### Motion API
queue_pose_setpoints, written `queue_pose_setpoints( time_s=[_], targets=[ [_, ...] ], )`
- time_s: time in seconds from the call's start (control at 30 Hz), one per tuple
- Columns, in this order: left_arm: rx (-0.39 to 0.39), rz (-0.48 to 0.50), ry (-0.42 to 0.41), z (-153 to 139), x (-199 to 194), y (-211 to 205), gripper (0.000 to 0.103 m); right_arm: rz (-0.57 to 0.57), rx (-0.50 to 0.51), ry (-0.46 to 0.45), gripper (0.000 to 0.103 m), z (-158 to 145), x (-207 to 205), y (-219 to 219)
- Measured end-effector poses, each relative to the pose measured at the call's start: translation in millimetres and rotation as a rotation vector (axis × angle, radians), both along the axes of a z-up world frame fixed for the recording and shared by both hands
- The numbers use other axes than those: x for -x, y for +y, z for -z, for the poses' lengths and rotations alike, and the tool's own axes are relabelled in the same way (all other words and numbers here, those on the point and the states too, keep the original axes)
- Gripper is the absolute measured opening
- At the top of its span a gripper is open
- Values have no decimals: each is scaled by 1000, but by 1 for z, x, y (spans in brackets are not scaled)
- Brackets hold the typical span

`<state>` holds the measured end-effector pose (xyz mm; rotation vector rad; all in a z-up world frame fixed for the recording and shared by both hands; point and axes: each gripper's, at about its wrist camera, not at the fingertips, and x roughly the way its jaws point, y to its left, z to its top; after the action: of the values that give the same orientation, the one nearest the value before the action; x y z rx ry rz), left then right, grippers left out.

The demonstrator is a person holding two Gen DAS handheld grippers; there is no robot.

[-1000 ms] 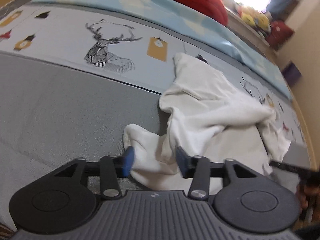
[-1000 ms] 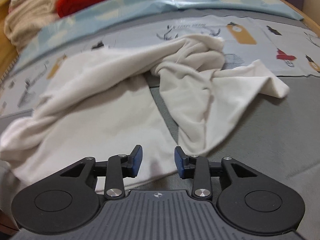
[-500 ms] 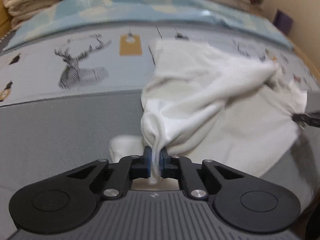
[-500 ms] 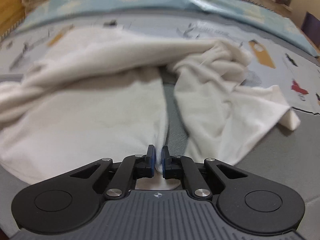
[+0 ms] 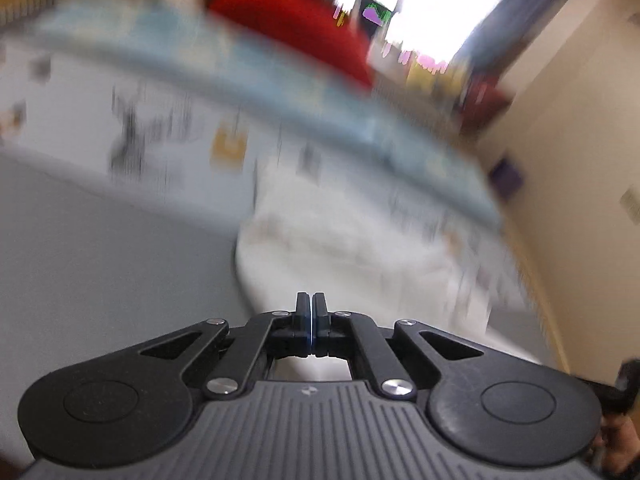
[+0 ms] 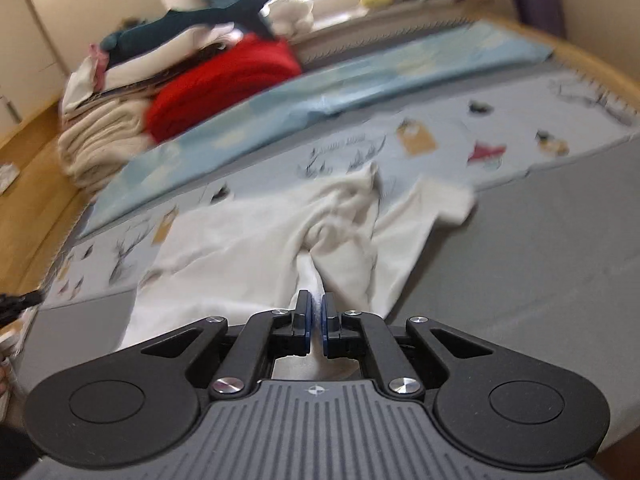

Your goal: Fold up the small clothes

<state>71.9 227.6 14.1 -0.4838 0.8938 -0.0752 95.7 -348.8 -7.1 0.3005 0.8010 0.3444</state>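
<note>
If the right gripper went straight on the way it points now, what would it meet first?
The white garment itself: the right gripper is already shut on its near edge, and the bunched cloth lies directly ahead. Beyond that, probably the printed bedsheet, though depth is hard to judge.

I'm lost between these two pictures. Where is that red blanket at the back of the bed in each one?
Left wrist view: the red blanket is top centre, badly blurred, beyond the pale blue sheet.
Right wrist view: the red blanket is upper left, beside a cream pile.
Shared landmark: the white garment, lying just ahead of the fingers in both.
</note>
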Motion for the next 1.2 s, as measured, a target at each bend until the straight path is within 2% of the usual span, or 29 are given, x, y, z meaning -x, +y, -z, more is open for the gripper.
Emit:
queue_pose_setpoints(
  time_s=[0.07,0.1,0.13,0.2,0.23,0.27,0.3,0.37,0.43,0.5,0.53,0.57,0.6,0.63,0.67,0.7,0.73,0.77,0.83,0.9,0.97,1.0,1.1,1.17,1.2],
  targets=[
    [-108,113,126,23,-15,-25,1,3,149,83,2,21,-5,4],
    [-161,167,161,32,-22,-38,2,11,221,137,2,34,-10,5],
    [-209,213,177,39,-28,-51,6,14,285,186,2,46,-16,7],
    [-222,262,177,50,-38,-67,20,26,351,206,5,57,-25,10],
    [-210,268,183,55,-42,-71,36,39,350,200,5,59,-28,11],
    [-200,265,190,60,-47,-75,48,48,323,199,11,60,-33,10],
    [-194,261,195,64,-52,-78,51,57,290,204,15,62,-37,10],
    [-192,254,214,74,-55,-84,54,65,259,204,35,66,-43,16],
    [-186,246,222,80,-62,-91,54,44,261,203,47,70,-50,30],
    [-192,259,223,86,-67,-99,52,7,298,221,51,78,-57,46],
    [-207,268,224,88,-64,-101,42,-9,318,228,51,82,-61,53],
    [-230,279,230,91,-63,-106,20,-28,349,243,51,88,-64,61],
    [-243,292,237,91,-60,-107,10,-42,384,263,51,94,-65,68],
    [-247,299,234,90,-60,-107,4,-55,424,289,50,101,-67,72],
    [-248,299,219,86,-58,-106,1,-72,466,326,43,109,-69,76],
    [-246,297,189,78,-55,-102,1,-85,481,352,35,112,-69,78],
    [-232,289,157,69,-51,-97,1,-94,483,358,14,114,-69,79],
    [-209,275,126,60,-47,-90,1,-104,482,350,8,111,-67,80],
    [-137,232,49,36,-33,-69,1,-125,433,329,7,102,-63,79],
    [-67,203,-22,15,-16,-48,1,-155,322,302,6,85,-54,75],
    [-42,185,-44,5,0,-29,1,-186,232,283,6,70,-44,68],
    [-75,183,-20,6,5,-24,1,-206,214,285,6,66,-38,66],
    [-161,205,135,27,4,-22,2,-244,292,322,7,68,-26,66],
    [-246,195,138,29,1,-26,4,-234,300,319,9,66,-26,65],
    [-252,183,123,26,-2,-25,6,-206,299,294,9,61,-27,62]
  ],
)
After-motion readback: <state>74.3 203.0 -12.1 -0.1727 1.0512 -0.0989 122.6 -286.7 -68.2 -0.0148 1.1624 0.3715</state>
